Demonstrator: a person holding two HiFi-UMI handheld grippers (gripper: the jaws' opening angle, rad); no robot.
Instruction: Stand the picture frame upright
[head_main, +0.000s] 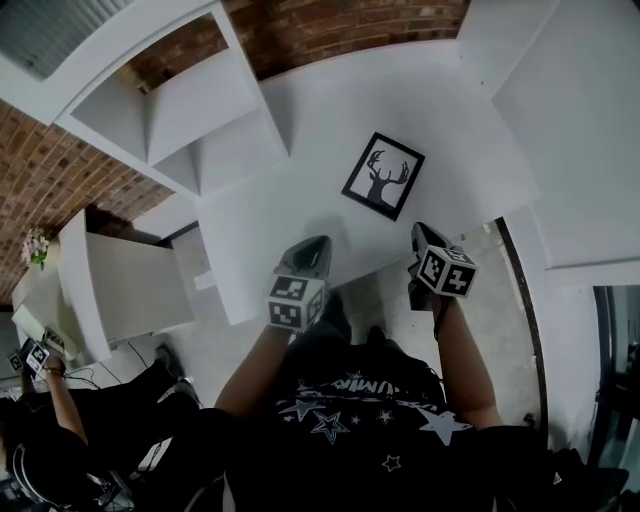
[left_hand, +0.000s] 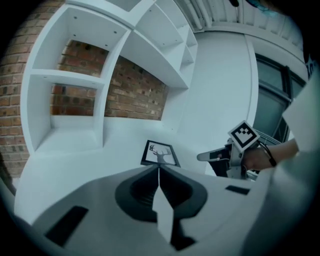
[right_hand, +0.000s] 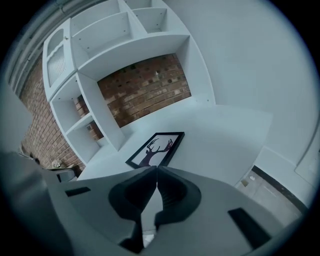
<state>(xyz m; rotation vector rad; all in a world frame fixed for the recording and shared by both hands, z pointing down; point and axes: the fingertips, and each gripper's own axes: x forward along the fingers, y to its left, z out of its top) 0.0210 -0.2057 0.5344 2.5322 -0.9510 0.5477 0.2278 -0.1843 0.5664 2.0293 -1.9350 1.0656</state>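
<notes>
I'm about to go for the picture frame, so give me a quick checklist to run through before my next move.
1. Picture frame in view of both tongs: ok.
2. Frame upright: not ok, it lies flat on the desk.
3. Left tongs open for grasping: not ok, shut and empty.
4. Right tongs open: not ok, shut and empty.
5. Stand on the frame's back: cannot tell, the back faces the desk.

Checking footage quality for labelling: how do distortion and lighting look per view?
Head view: fisheye bends the white shelving; the black-framed deer picture is sharp. Left gripper view: dark circular vignette, bluish cast. Right gripper view: same vignette, bowed brick wall.
</notes>
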